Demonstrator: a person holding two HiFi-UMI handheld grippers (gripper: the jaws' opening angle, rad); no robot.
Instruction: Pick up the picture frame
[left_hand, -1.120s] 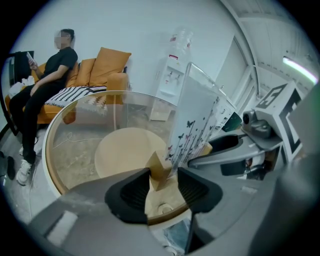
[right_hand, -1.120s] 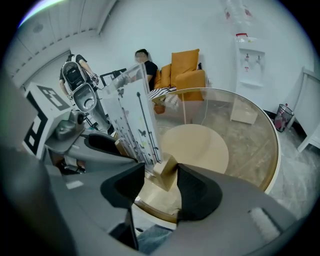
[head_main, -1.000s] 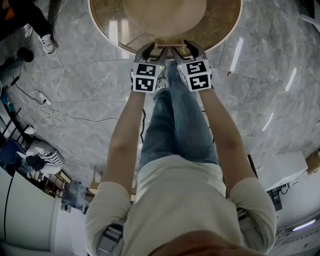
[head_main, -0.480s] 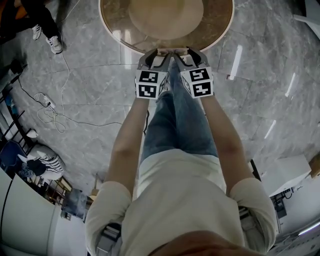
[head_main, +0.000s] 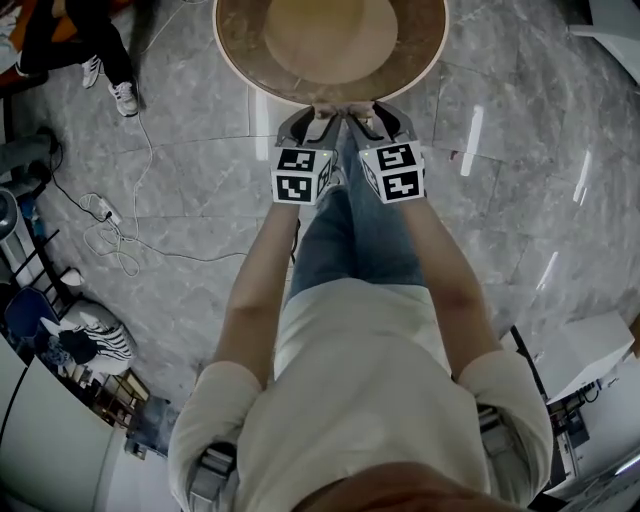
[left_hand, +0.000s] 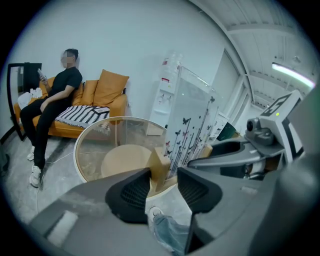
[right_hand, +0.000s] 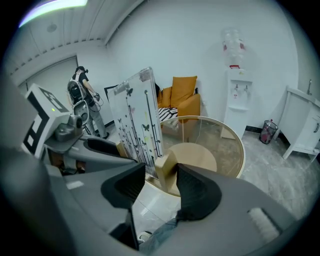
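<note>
Picture frame, a clear butterfly-printed panel on pale wooden blocks, spans both finger pairs. The left gripper and right gripper each clamp one block. Lift appears achieved, beyond the fingertips lies the round glass table. Next: keep level.

A round glass table lies at 12 o'clock in the head view. A white cable trails over the grey marble floor at 9 o'clock. A person sits on an orange sofa.
</note>
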